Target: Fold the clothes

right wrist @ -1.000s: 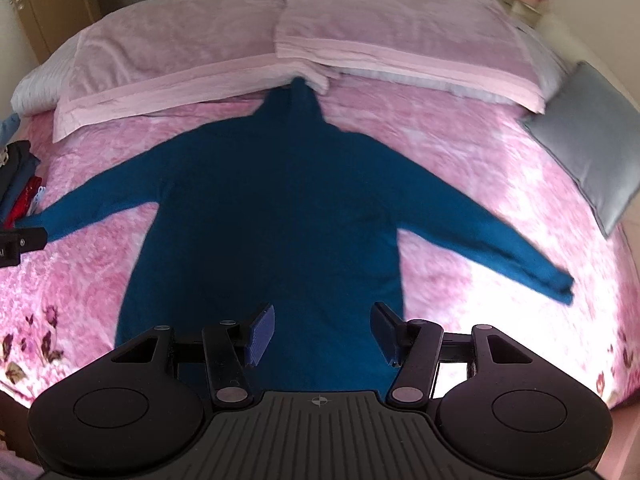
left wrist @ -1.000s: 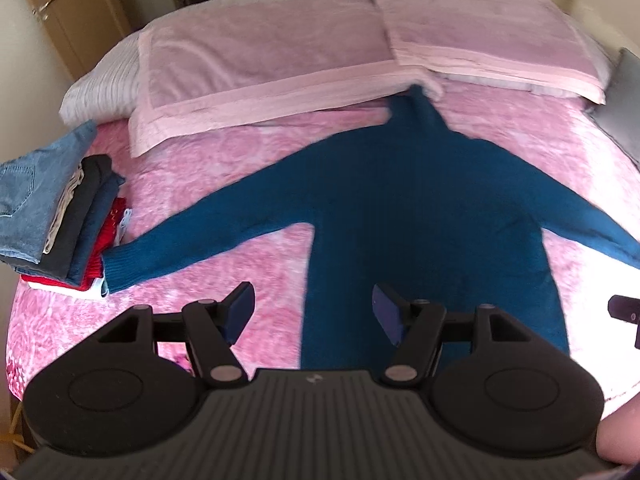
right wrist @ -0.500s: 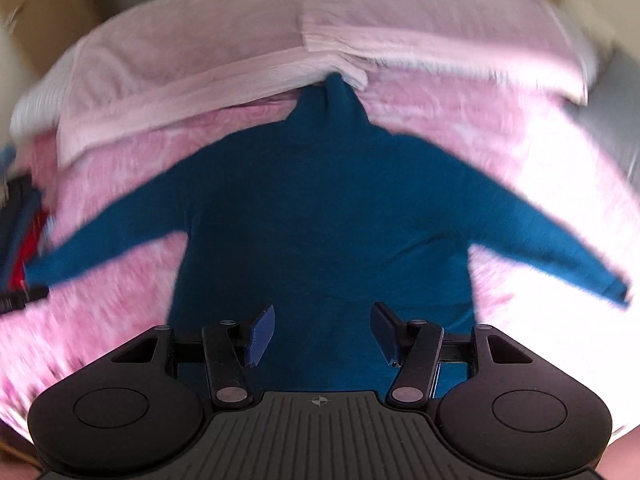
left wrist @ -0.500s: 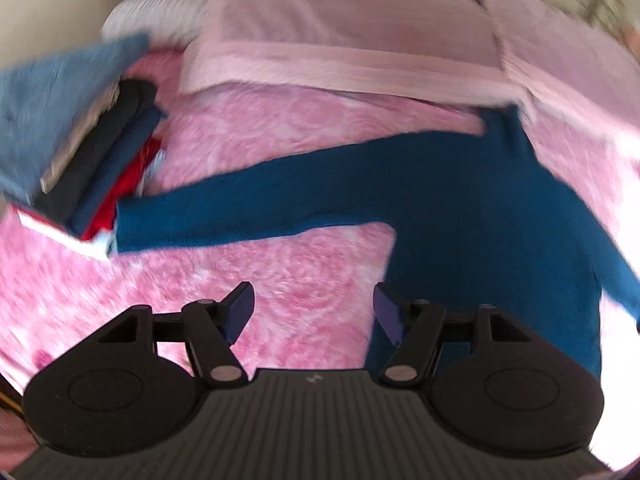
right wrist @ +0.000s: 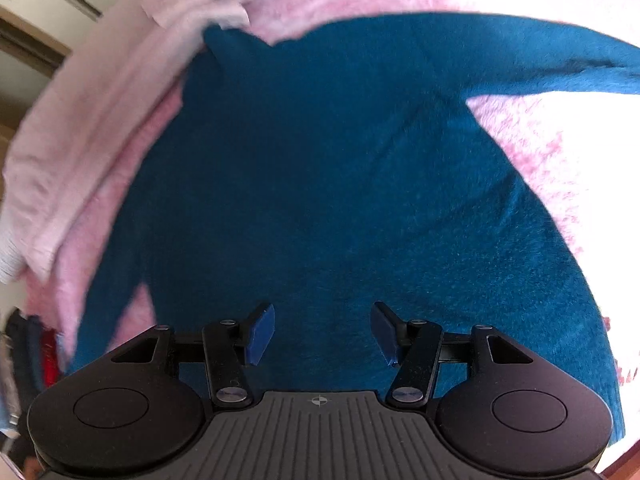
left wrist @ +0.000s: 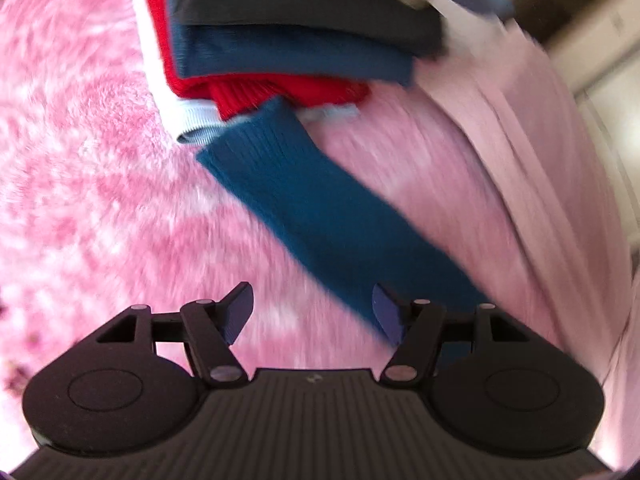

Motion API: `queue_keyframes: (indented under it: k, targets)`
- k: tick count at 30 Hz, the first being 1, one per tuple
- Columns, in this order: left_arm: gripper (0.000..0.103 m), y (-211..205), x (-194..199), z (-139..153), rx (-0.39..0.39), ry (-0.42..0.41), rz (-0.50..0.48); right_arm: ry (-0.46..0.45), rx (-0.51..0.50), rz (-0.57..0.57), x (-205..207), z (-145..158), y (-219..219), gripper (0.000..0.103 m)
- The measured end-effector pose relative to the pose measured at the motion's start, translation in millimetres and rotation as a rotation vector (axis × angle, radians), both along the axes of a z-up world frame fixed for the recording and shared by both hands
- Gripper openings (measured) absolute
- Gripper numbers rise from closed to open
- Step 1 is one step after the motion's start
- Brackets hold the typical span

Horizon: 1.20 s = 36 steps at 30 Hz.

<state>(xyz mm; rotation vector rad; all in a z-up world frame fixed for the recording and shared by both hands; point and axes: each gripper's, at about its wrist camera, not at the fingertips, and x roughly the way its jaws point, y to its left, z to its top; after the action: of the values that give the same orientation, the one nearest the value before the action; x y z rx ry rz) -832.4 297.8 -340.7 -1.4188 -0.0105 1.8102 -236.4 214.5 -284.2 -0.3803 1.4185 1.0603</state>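
Two grippers over one teal sweater (right wrist: 340,168), which lies spread flat on the bed's pink bedspread (left wrist: 92,184), its turtleneck collar against the pale pink pillow (right wrist: 100,120). Left gripper (left wrist: 312,312): held low and pointing along the sweater's outstretched sleeve (left wrist: 320,220), jaws released and wide apart, nothing between them; the sleeve runs diagonally past the right-side finger (left wrist: 386,312), which overlaps the sleeve's lower stretch in this view, while the other finger sits over bare bedspread. Contact with the cloth cannot be told through the blur. Beyond the sleeve's ribbed cuff (left wrist: 256,136) sits a stack of folded clothes (left wrist: 288,40), red, blue and dark layers, the cuff end touching or just overlapping the stack's bottom edge. Right gripper (right wrist: 322,332): tilted so the sweater appears rotated, held above the sweater's lower body, jaws released, wide, empty, both fingers over the teal knit. The sweater's other sleeve (right wrist: 540,64) reaches away from the body toward the frame's right edge. The folded stack shows blurred beside the sweater, at the far left of the right wrist view.
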Motion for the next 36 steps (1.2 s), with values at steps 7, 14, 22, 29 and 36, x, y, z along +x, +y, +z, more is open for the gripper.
queue_keyframes:
  k: [7,14,22,29,36]
  targets:
    - [0.062,12.8,-27.7,-45.0,0.086,-0.123,0.193,-0.063,-0.047,0.053,0.7,-45.7,10.6,0.057]
    - [0.017,13.3,-18.8,-44.8,0.175,-0.092,0.251,-0.076,-0.07,0.074,17.8,-56.1,11.3,0.057]
    - [0.004,14.3,-4.5,-23.0,0.265,-0.056,0.215,-0.134,-0.027,0.127,44.9,-47.4,11.3,0.057]
    - [0.004,56.5,140.4,82.3,0.573,-0.01,-0.305,-0.206,0.025,0.1,84.0,-30.0,9.7,0.057]
    - [0.024,65.9,352.4,114.4,0.616,-0.155,-1.045,-0.237,0.126,0.01,122.3,-10.8,11.0,0.057]
